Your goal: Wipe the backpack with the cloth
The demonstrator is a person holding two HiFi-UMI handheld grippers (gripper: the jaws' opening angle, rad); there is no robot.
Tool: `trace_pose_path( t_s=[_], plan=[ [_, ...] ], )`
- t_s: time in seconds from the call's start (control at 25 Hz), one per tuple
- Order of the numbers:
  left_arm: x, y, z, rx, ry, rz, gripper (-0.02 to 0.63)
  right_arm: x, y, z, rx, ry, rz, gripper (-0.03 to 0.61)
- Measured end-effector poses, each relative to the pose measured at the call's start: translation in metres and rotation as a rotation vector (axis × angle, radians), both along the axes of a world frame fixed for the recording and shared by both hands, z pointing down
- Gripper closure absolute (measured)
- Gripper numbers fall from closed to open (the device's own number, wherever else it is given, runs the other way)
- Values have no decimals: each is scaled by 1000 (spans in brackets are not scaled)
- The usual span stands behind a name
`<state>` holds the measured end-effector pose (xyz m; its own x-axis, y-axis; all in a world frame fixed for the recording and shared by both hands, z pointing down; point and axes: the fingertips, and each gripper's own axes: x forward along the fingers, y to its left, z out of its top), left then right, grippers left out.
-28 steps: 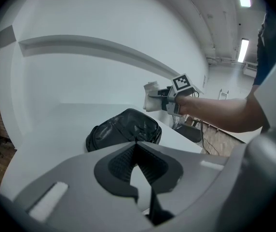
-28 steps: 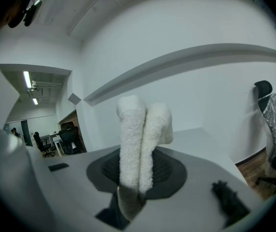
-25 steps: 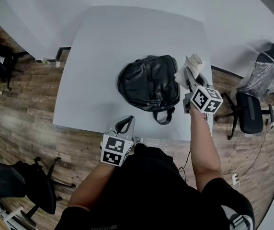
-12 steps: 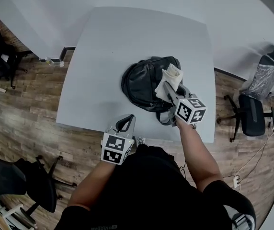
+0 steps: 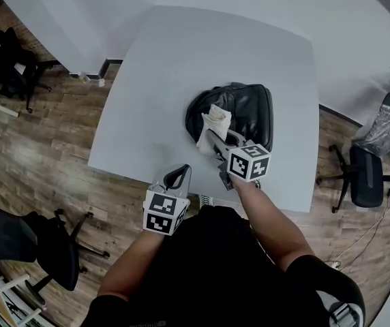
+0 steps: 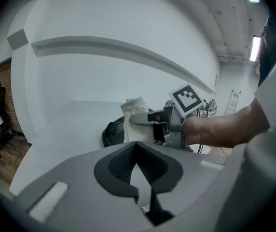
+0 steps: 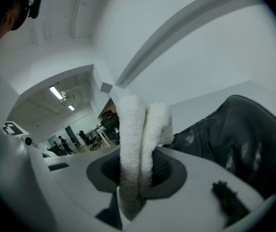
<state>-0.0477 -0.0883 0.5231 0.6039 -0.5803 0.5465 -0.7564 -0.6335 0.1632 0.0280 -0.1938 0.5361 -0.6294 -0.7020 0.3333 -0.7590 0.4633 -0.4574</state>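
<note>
A pale grey table with a flat matte top and rounded corners stands on a wood-plank floor. Black office chairs are parked around it.

The backpack lies near the table's front edge, closer to the right side than the left. It is black, soft and rounded. Its skin is glossy and leather-like, and it creases and catches the light in the right gripper view.

The cloth is white, nubby terry, folded into a thick double roll. The right gripper is clamped firmly on its lower end, so the folds stand up past the jaws.

A second ago the cloth was held off the bag's right side, over the table's edge. Half a second ago it was above the bag's right part. Now it sits at the bag's left front. It has crossed the bag from right to left, which reads as a wiping stroke in progress or just finishing. I cannot tell for sure whether the terry is pressing on the leather right now.

The left gripper has stayed at the table's near edge, well clear of the bag. Its jaws are together with nothing between them.
</note>
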Motion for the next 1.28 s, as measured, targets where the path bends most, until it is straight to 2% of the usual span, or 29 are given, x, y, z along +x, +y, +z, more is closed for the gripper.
trace_pose_path(
  t_s=[0.48,0.72,1.28],
  plan=[
    [-24,-2,7,-31,-14,-86,606,-42,8,34,-71,1,-119,485],
    [-36,-1,10,-88,41,-134,606,-55,9,42,-87,26,-162,485],
    [-33,4,6,-67,30,-96,606,-48,26,49,-103,72,-173,485]
  ],
)
